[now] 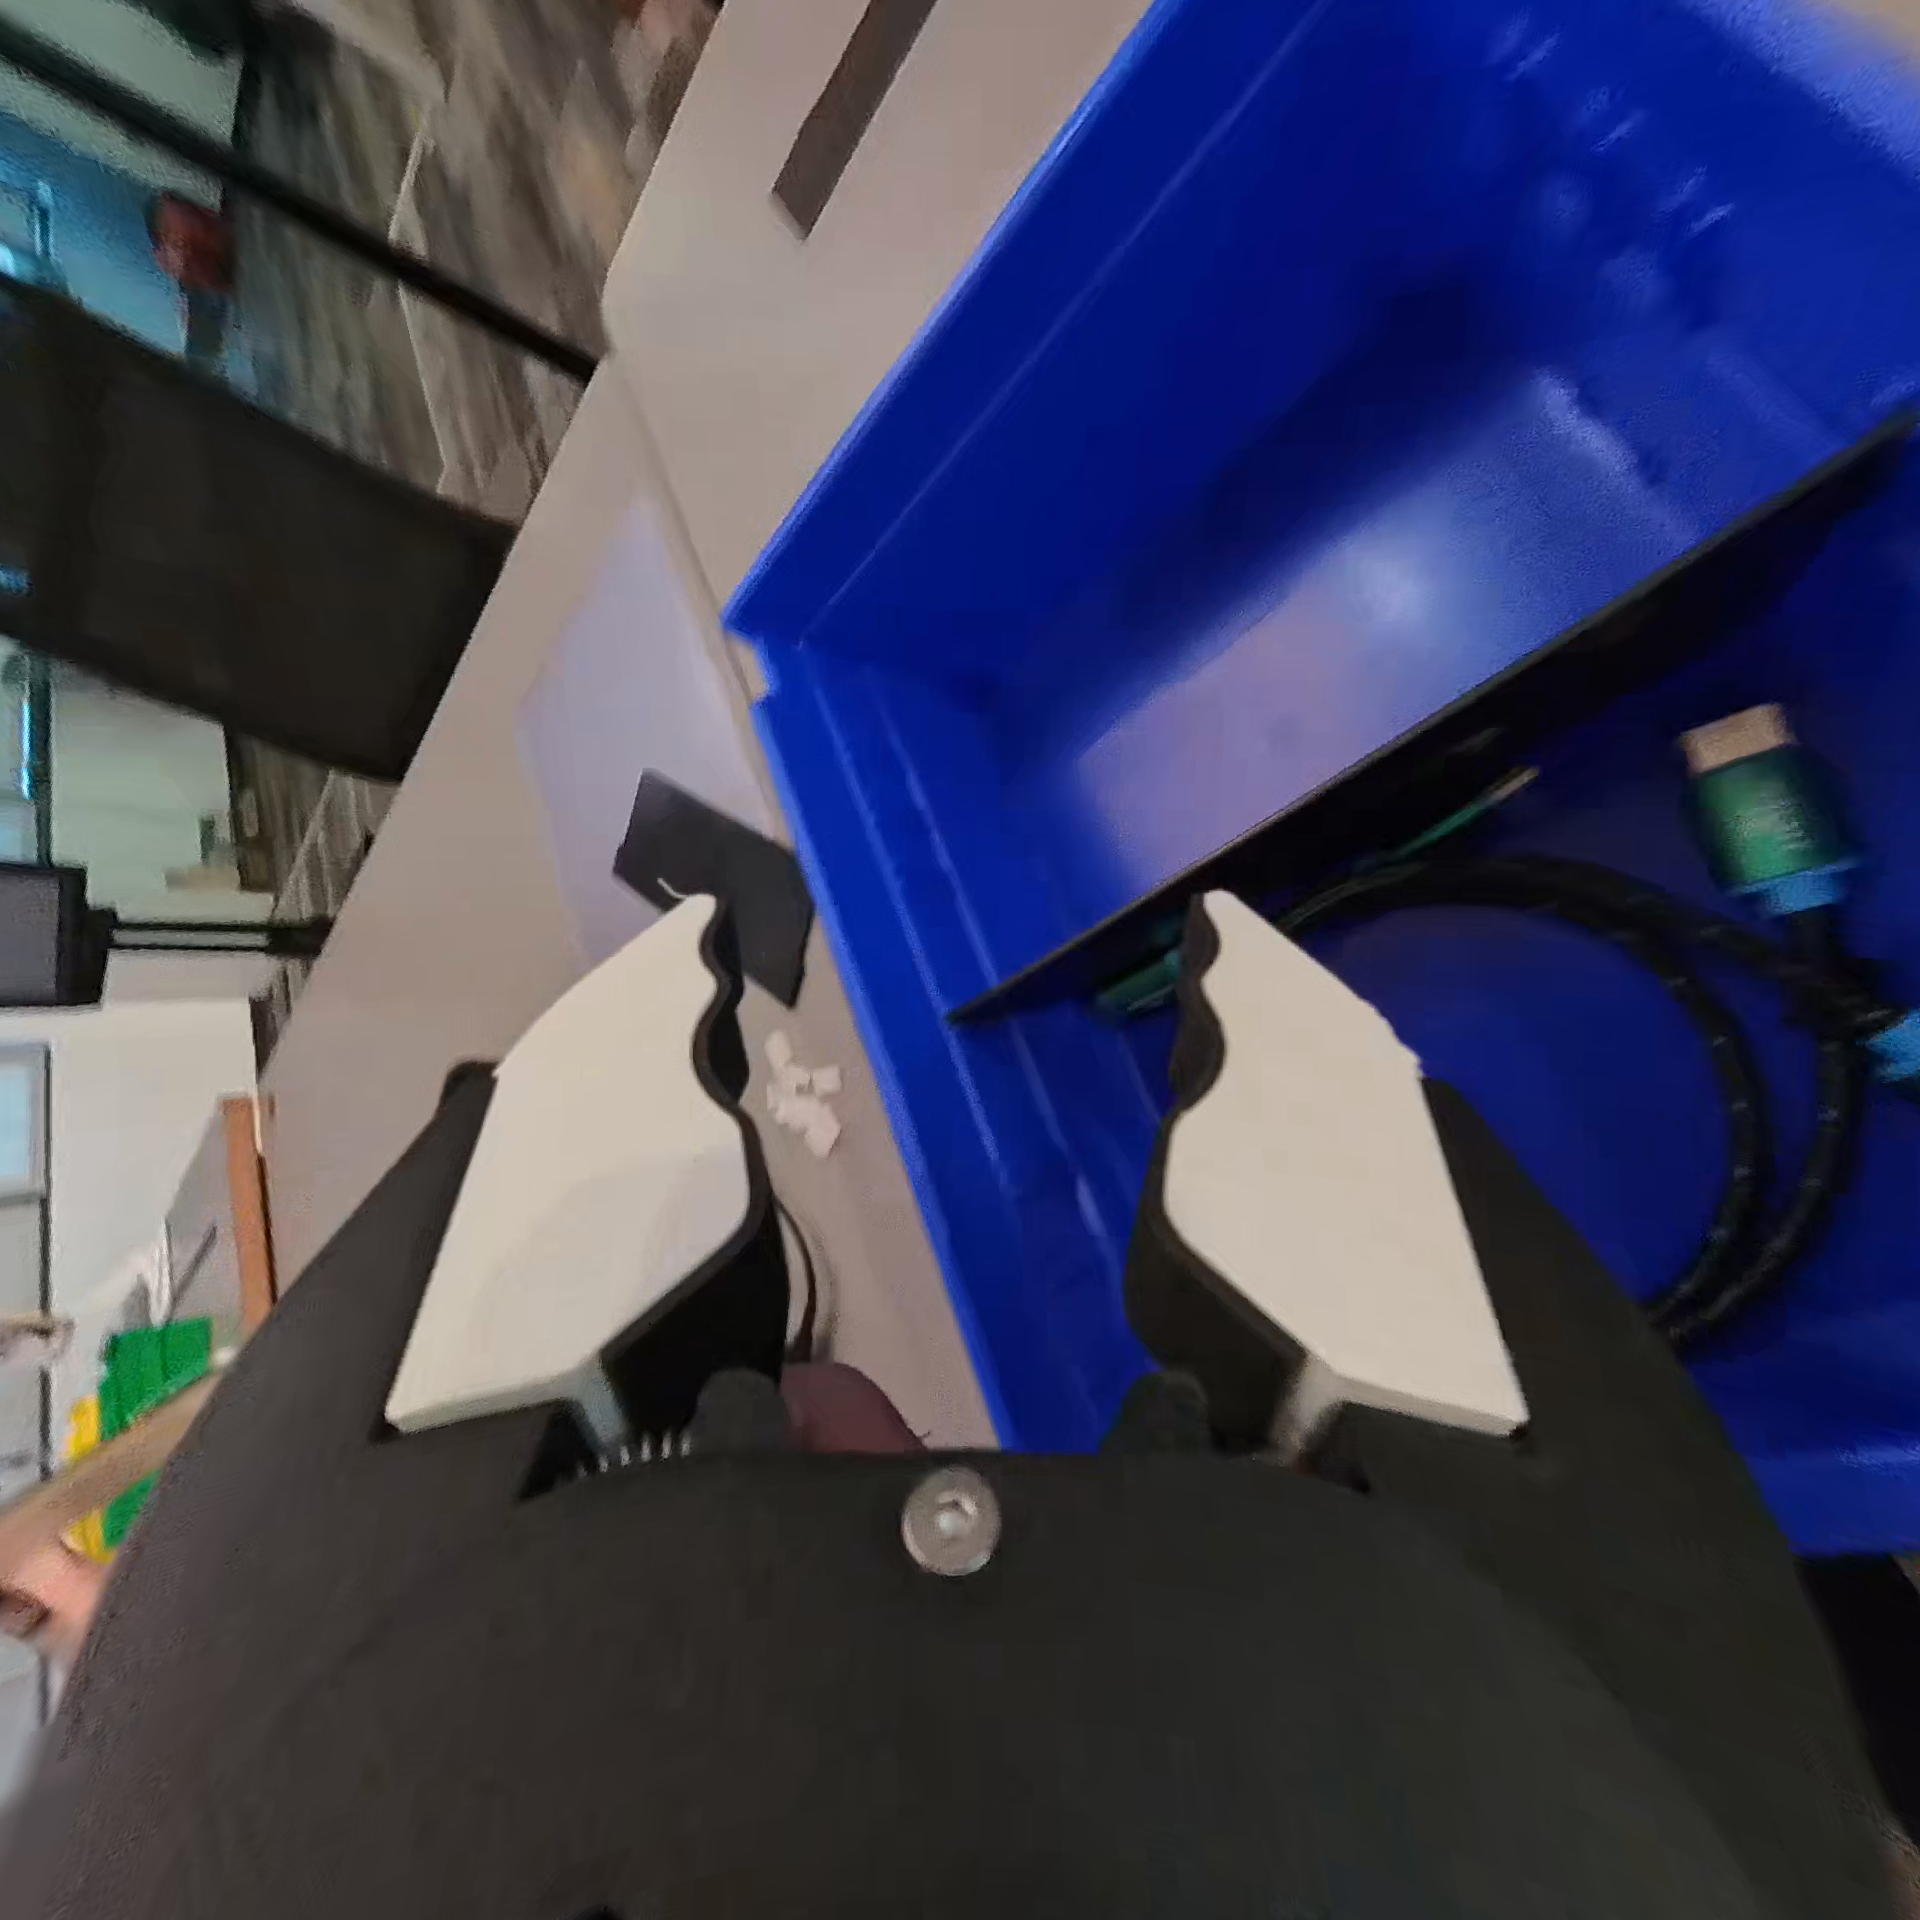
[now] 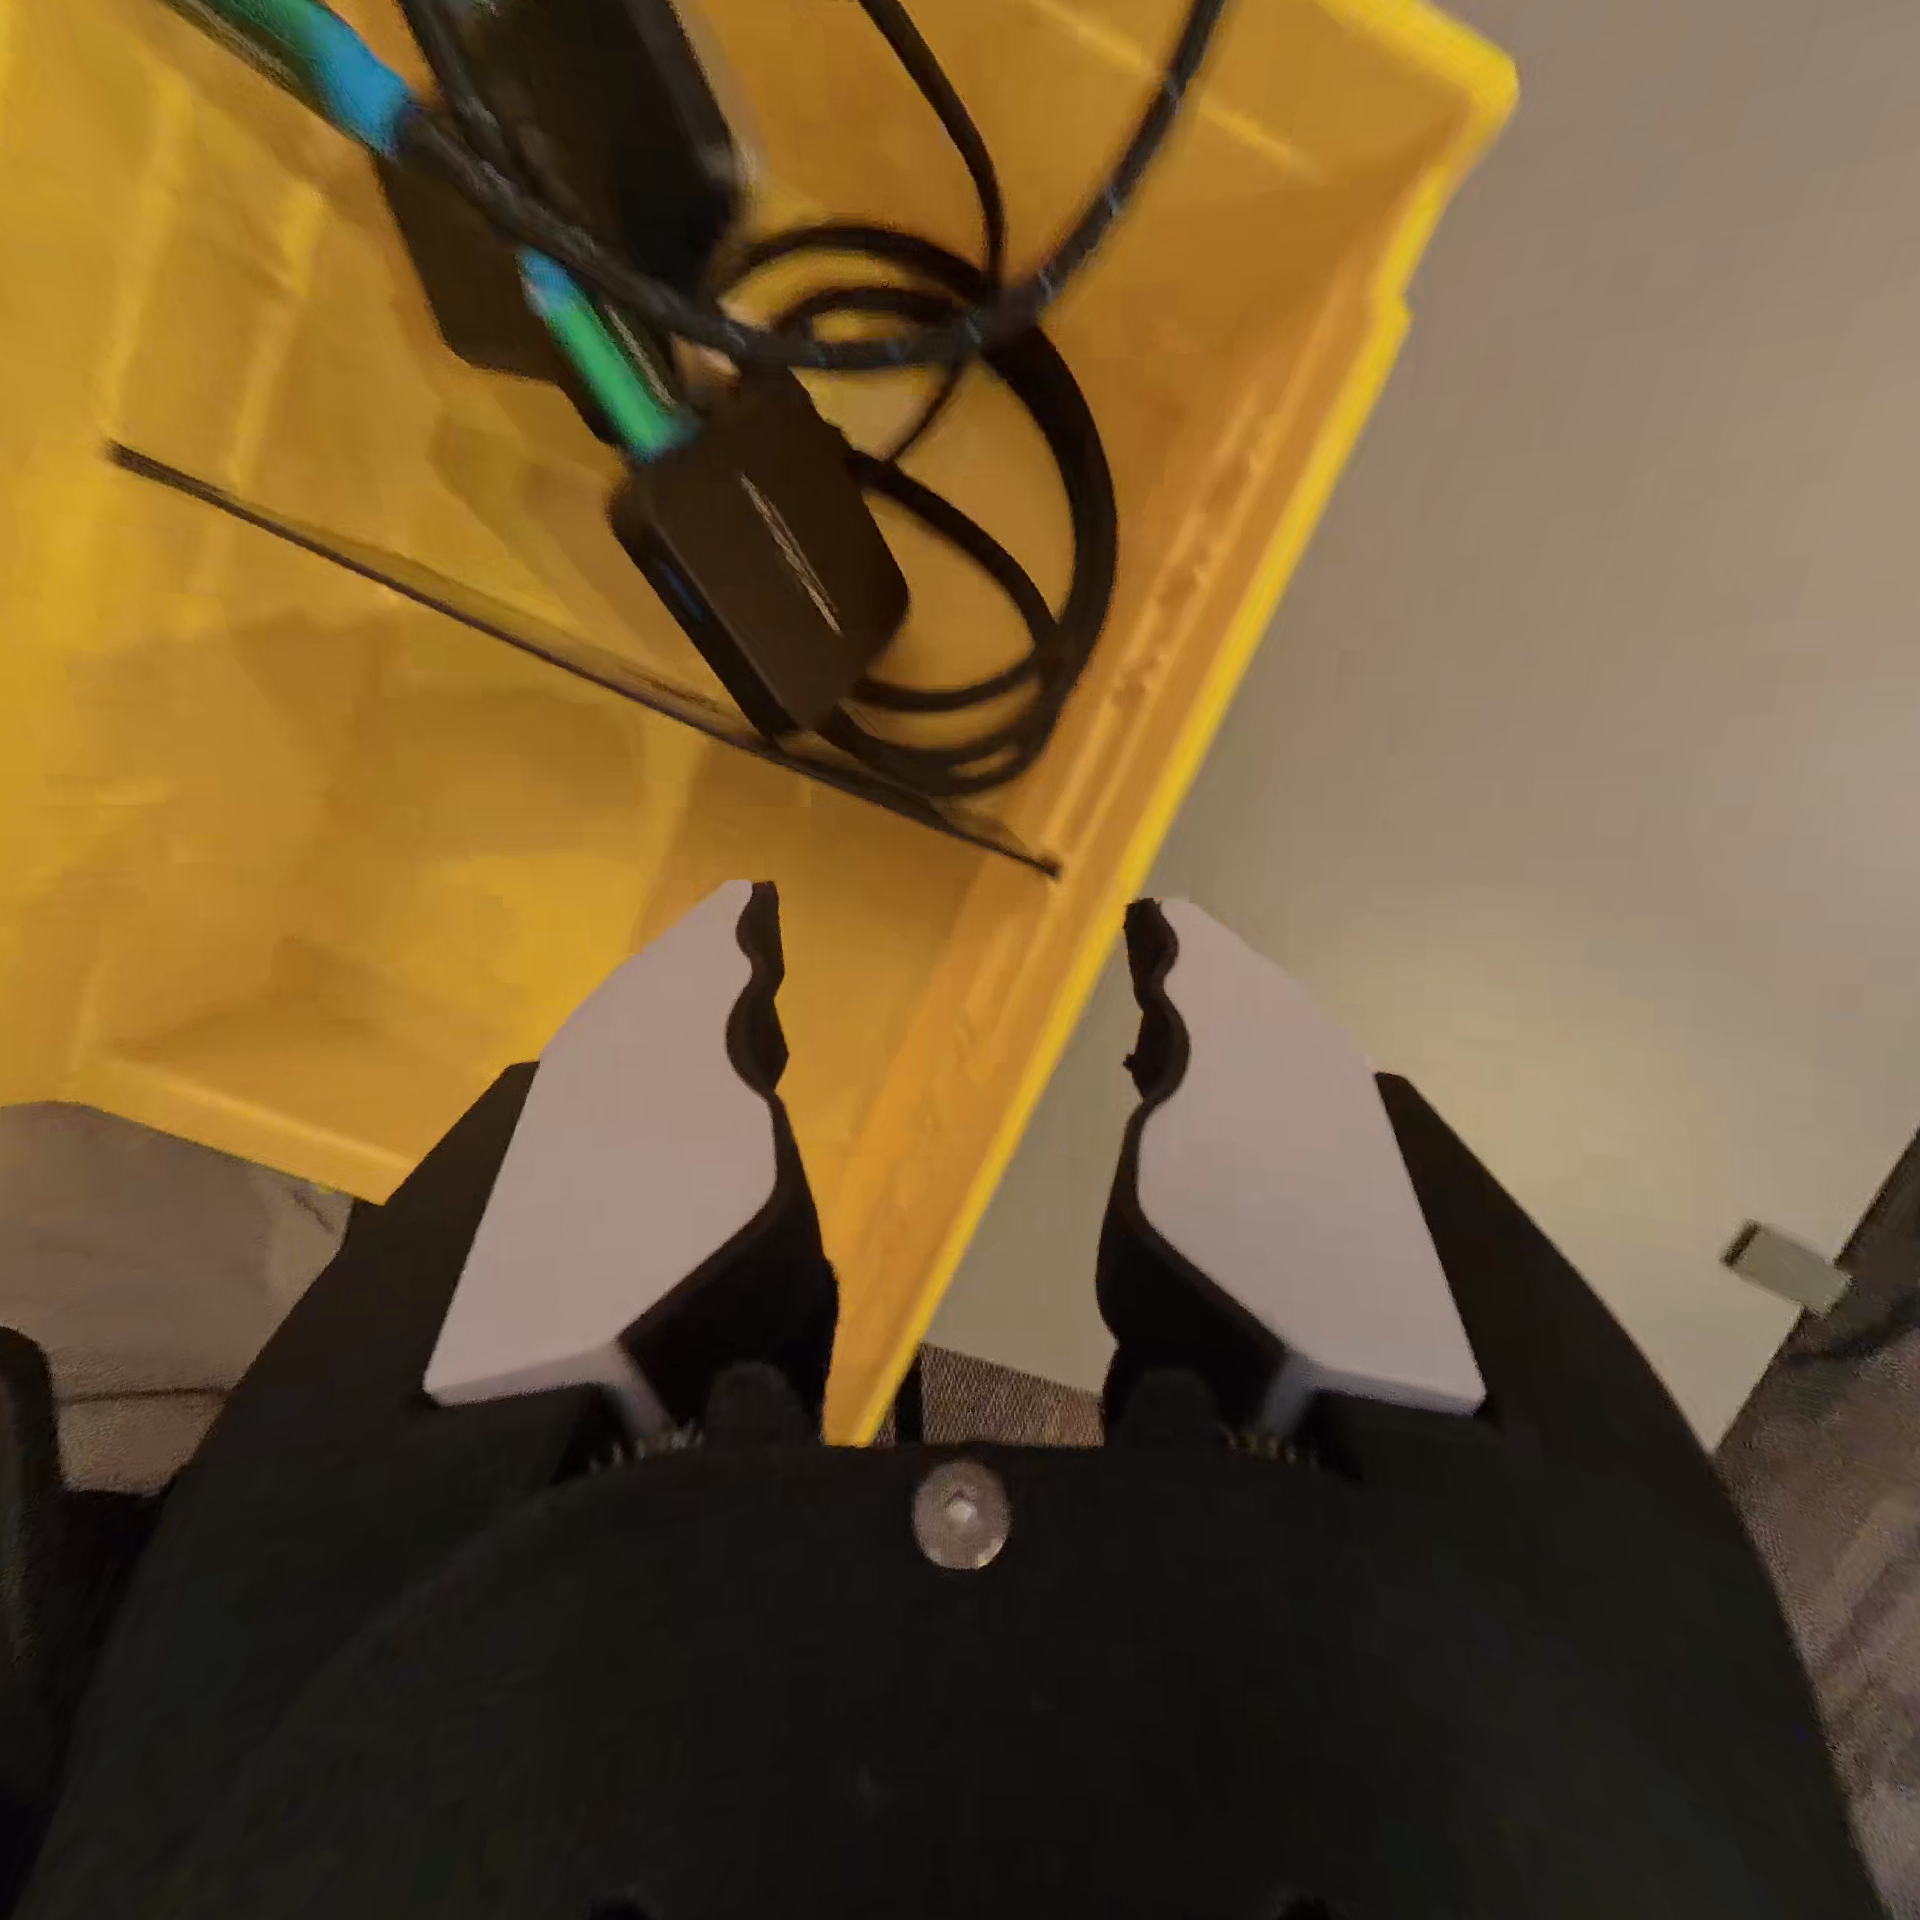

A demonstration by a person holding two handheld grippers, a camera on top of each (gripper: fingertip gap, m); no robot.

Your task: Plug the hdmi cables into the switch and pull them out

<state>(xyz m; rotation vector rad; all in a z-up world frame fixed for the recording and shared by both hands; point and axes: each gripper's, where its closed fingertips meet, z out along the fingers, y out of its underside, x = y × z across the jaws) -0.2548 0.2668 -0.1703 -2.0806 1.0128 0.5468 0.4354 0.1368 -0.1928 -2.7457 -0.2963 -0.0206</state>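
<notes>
Left wrist view: the left gripper [image 1: 956, 925] hangs over the near left corner of a blue bin [image 1: 1195, 436] on a pale desk [image 1: 468, 987], its fingers [image 1: 592, 1174] spread and holding nothing. Just beyond the left fingertip lie a black tag [image 1: 717, 883] and a few small white bits [image 1: 800, 1101] on the desk. A dark divider [image 1: 1455, 748] crosses the bin; on its near side lies an HDMI cable [image 1: 1766, 1122], coiled, with its green-and-blue plug [image 1: 1766, 821] free and pointing toward the divider. Right wrist view: the right gripper [image 2: 951, 904] hovers above the near right rim of a yellow bin [image 2: 312, 831], fingers [image 2: 623, 1143] spread and empty. Beyond a dark divider [image 2: 571, 644], the black switch [image 2: 758, 561] rests among looped black cables [image 2: 1039, 582]. A green-and-blue plug [image 2: 603, 364] meets the switch's far end; blur leaves it unclear whether it is seated.
</notes>
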